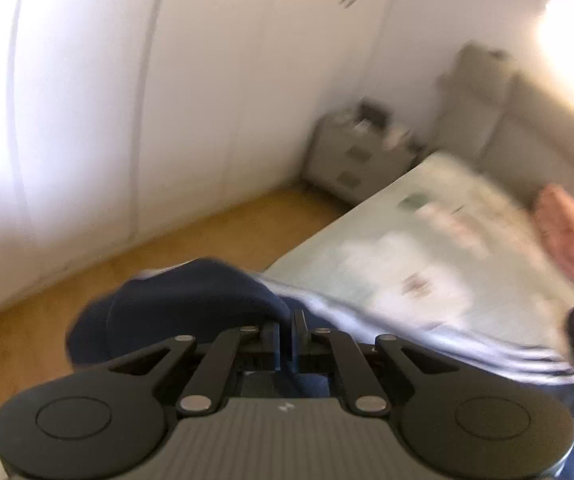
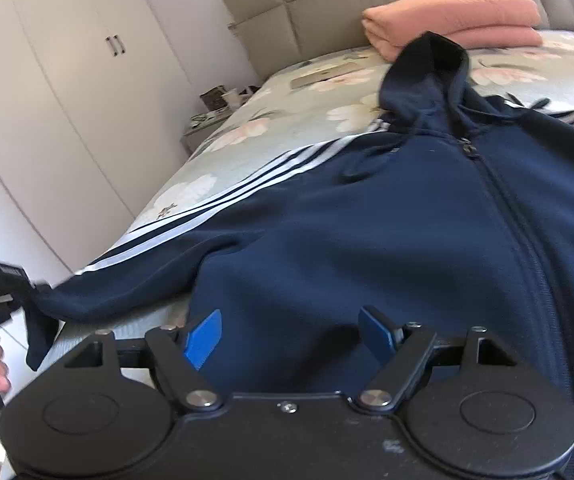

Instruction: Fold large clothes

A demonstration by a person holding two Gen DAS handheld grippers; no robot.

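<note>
A navy zip hoodie (image 2: 387,232) with white sleeve stripes lies face up on the floral bed (image 2: 271,120), hood toward the headboard. My right gripper (image 2: 291,332) is open, its blue pads just above the hoodie's lower front. My left gripper (image 1: 285,332) is shut on the cuff of the striped sleeve (image 1: 191,300), stretched out past the bed's left edge; it also shows in the right wrist view (image 2: 11,292). The left wrist view is motion-blurred.
A folded pink blanket (image 2: 459,16) lies by the beige headboard (image 2: 327,4). A cluttered nightstand (image 2: 211,116) stands left of the bed. White wardrobes (image 2: 67,92) line the left wall, with wooden floor (image 1: 87,272) in between.
</note>
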